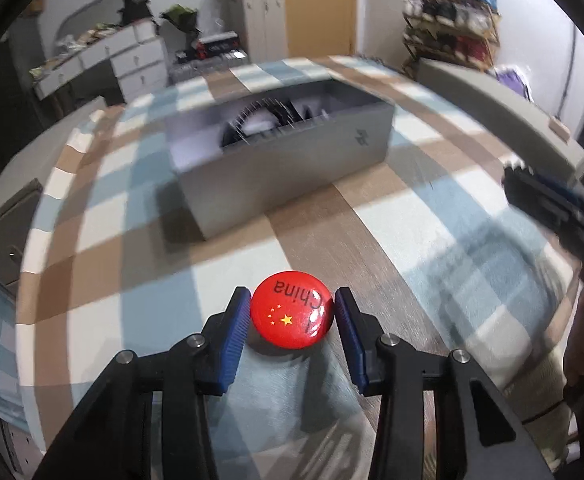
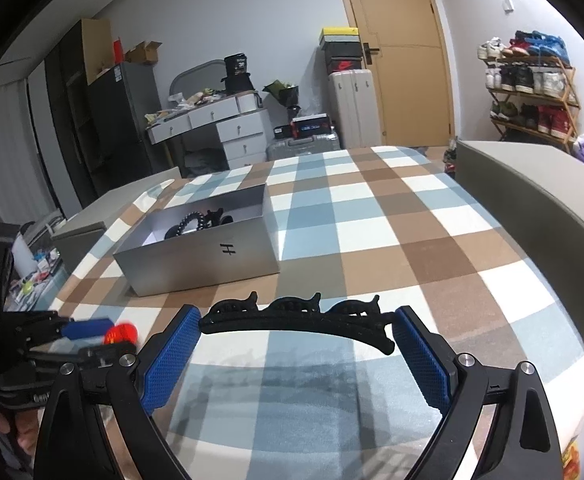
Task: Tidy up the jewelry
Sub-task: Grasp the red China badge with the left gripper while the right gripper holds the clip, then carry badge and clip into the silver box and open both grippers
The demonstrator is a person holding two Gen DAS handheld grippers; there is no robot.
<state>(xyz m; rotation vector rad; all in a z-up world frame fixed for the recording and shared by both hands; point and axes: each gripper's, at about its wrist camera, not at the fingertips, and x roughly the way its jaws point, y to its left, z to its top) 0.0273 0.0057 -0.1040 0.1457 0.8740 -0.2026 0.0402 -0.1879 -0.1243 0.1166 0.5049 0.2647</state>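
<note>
A round red badge with a flag and "China" on it sits between the blue pads of my left gripper, which is shut on it above the checked cloth. It also shows in the right wrist view. My right gripper holds a long black hair clip with cat shapes, end to end between its pads. A grey open box with black hair items inside stands on the table; it also shows in the left wrist view.
The table has a blue, brown and white checked cloth. A grey chair back stands at the right edge. Behind are a dresser, a door and a shoe rack.
</note>
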